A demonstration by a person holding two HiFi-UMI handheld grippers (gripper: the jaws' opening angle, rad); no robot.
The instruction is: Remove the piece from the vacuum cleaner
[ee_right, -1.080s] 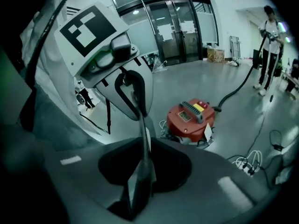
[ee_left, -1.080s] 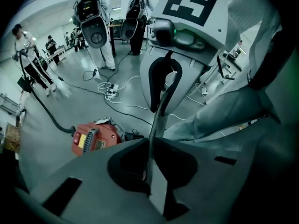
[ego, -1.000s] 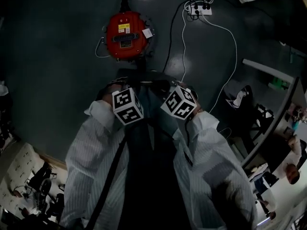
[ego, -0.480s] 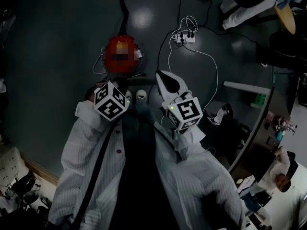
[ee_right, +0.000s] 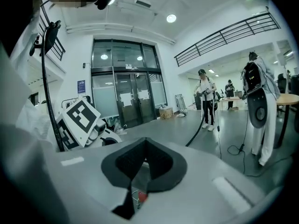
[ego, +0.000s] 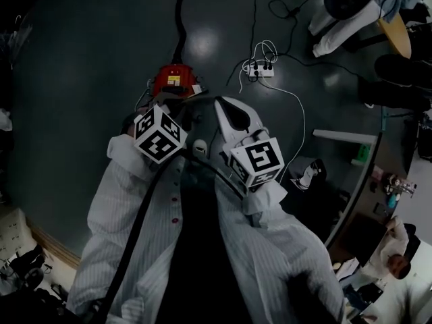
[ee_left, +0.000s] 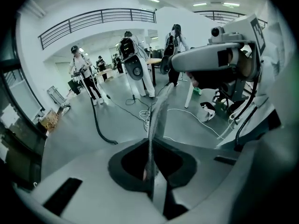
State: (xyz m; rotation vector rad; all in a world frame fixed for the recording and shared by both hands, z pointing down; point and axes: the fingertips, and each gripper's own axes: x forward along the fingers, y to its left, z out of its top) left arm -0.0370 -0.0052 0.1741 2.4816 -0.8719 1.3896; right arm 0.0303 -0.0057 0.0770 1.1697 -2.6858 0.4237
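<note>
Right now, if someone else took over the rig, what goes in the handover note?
Left gripper: jaws together, nothing in them, held up in front of the person.
Right gripper: jaws together, empty, raised beside the left one.
Red vacuum cleaner: on the floor ahead of the person, neither gripper touching it. A black hose leads off its far side.
Done: no piece shows as removed.
Left: lower a gripper to the vacuum, open, grip the piece and pull it off. Which piece it is cannot be made out from the head view.
</note>
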